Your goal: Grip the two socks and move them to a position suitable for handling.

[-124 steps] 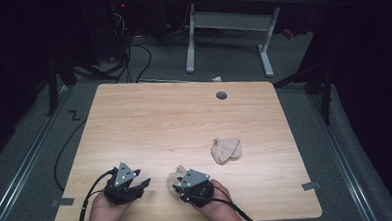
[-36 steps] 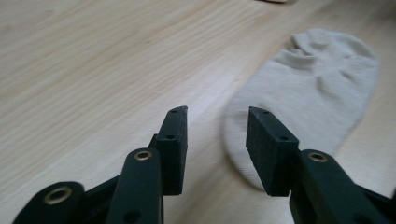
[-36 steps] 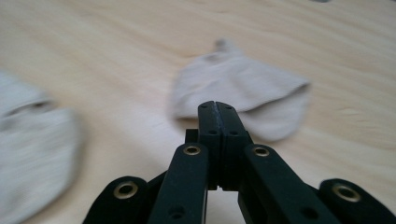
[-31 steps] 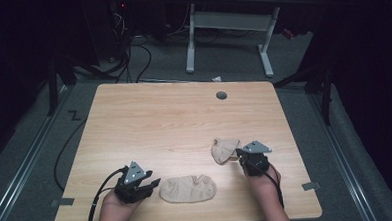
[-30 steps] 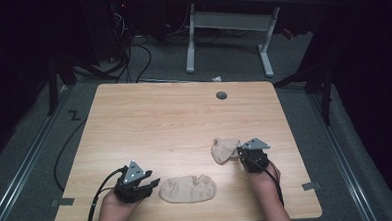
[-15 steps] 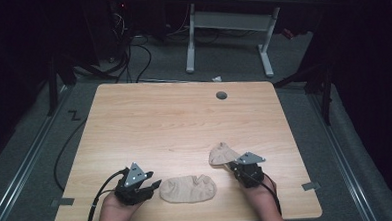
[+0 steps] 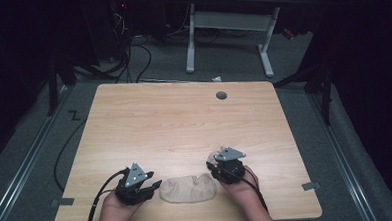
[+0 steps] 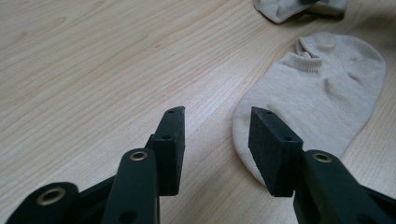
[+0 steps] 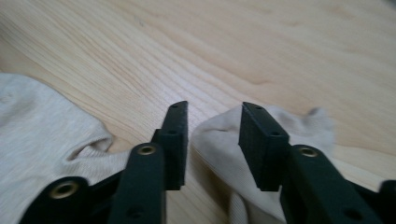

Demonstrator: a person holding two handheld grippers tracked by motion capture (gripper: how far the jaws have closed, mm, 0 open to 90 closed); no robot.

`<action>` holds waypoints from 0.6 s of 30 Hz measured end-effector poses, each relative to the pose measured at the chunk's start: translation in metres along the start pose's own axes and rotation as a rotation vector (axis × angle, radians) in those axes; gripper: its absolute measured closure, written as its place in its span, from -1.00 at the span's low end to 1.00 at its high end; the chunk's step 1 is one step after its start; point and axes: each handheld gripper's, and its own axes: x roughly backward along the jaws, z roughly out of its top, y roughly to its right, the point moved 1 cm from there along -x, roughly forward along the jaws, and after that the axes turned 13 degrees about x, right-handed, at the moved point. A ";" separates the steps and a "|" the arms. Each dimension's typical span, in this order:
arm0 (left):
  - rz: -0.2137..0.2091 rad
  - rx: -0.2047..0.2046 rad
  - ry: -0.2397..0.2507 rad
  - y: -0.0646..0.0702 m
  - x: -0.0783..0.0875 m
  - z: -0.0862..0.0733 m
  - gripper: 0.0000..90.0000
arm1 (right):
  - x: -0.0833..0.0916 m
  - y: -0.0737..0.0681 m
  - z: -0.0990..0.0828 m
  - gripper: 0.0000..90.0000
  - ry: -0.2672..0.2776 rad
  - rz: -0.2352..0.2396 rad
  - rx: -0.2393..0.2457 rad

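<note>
1. Two beige socks are lying on the wooden table point(image 7: 174, 121), both near its front edge.
2. The flat sock point(image 7: 188, 188) is lying spread out between the two grippers; in the left gripper view its toe end point(image 8: 308, 98) is sitting just beyond the right-hand jaw.
3. The second sock point(image 9: 233, 140) is lying bunched under the right gripper, its edge point(image 7: 217, 155) peeking out beside that gripper in the high view.
4. The left gripper point(image 7: 154, 185) is pointing toward the flat sock with its jaws standing wide and nothing between them.
5. The right gripper point(image 7: 215, 165) is hanging over the bunched sock; its jaws have just been opening and are now standing wide, with the cloth lying below the gap and unpressed.
6. Two hands are entering from the bottom edge, one holding each gripper.
</note>
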 end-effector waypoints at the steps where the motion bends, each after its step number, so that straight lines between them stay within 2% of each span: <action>1: 0.000 0.000 0.000 0.000 0.000 0.000 0.25 | -0.004 0.000 0.000 0.30 -0.020 0.001 -0.001; 2: -0.001 0.000 -0.001 -0.001 0.000 0.000 0.25 | -0.004 0.000 0.000 0.30 -0.020 0.001 -0.001; 4: 0.001 0.005 -0.002 -0.002 0.000 -0.001 0.25 | -0.014 0.000 -0.003 0.35 -0.072 -0.009 0.015; 5: 0.001 0.006 -0.002 -0.002 0.000 -0.001 0.25 | -0.016 0.001 -0.004 0.40 -0.079 -0.011 0.023; 6: 0.003 0.009 0.001 -0.002 0.000 -0.001 0.26 | -0.017 0.001 -0.005 0.48 -0.086 -0.013 0.024; 7: 0.004 0.009 0.002 -0.002 0.001 -0.001 0.26 | -0.016 0.002 -0.007 0.78 -0.083 -0.018 0.023; 8: 0.004 0.009 0.002 -0.002 0.001 -0.001 0.26 | -0.016 0.002 -0.007 0.78 -0.083 -0.018 0.023; 9: 0.006 0.007 0.003 -0.002 0.001 -0.001 0.26 | -0.013 0.003 -0.008 0.90 -0.067 -0.027 0.024; 11: 0.005 0.004 -0.001 -0.002 0.001 -0.001 0.26 | -0.011 0.003 -0.008 0.90 -0.053 -0.029 0.020; 12: 0.006 0.001 -0.001 -0.001 0.001 -0.001 0.26 | -0.002 0.006 -0.006 0.90 -0.007 -0.043 0.009; 15: 0.006 -0.003 -0.005 -0.001 0.000 -0.001 0.26 | 0.012 0.013 -0.004 0.90 0.049 -0.068 -0.016; 16: 0.006 -0.003 -0.005 -0.001 0.000 -0.001 0.26 | 0.012 0.013 -0.004 0.90 0.049 -0.068 -0.016; 17: 0.004 -0.003 -0.006 0.000 -0.001 -0.001 0.26 | 0.016 0.016 -0.005 0.90 0.066 -0.073 -0.027; 18: 0.002 -0.006 -0.011 0.000 -0.001 -0.001 0.26 | 0.025 0.021 -0.007 0.90 0.094 -0.086 -0.059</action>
